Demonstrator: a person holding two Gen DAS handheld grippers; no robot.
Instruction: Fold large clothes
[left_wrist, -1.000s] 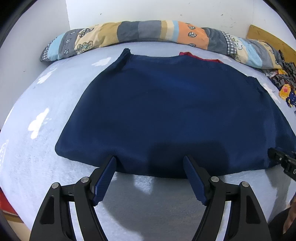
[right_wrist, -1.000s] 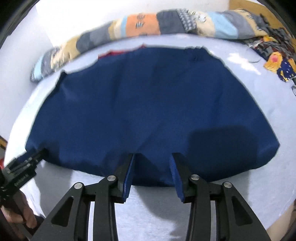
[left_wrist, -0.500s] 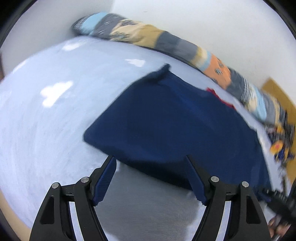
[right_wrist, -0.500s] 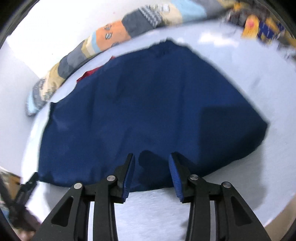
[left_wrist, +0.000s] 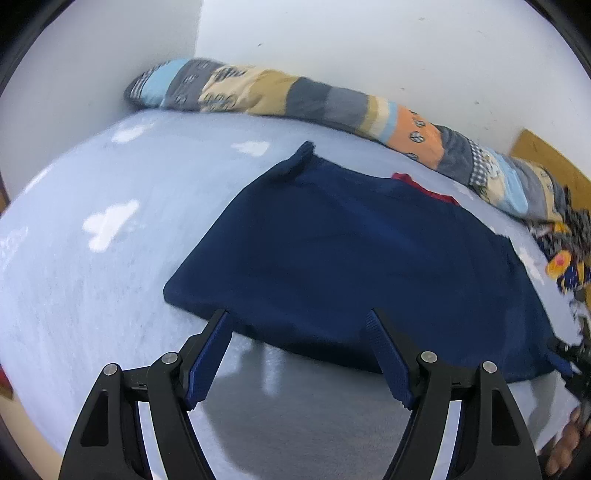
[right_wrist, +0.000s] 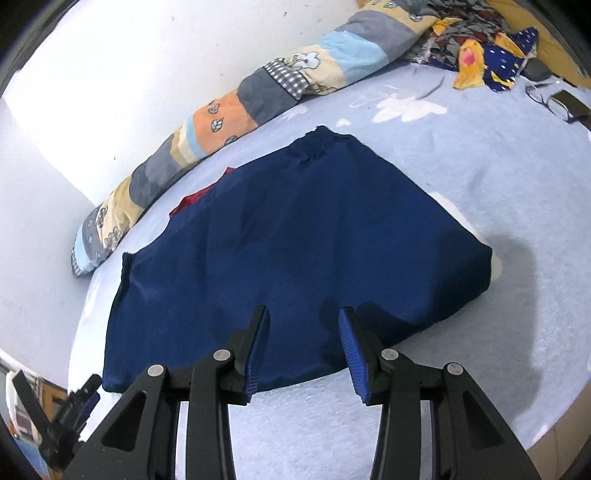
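A large navy garment lies flat on the light blue bed, a red lining showing at its far edge. It also fills the middle of the right wrist view. My left gripper is open and empty, hovering over the near hem close to the garment's left corner. My right gripper is partly open and empty, just above the near hem. The right gripper's tip shows at the far right of the left wrist view. The left gripper shows at the bottom left of the right wrist view.
A patchwork bolster lies along the wall behind the garment. A pile of patterned clothes sits at the far right with glasses beside it. The light blue bedsheet extends to the left. The bed's edge is near me.
Both grippers have swung apart toward the garment's near corners, the left leftward and the right rightward. Both stay open and empty. The garment has not moved.
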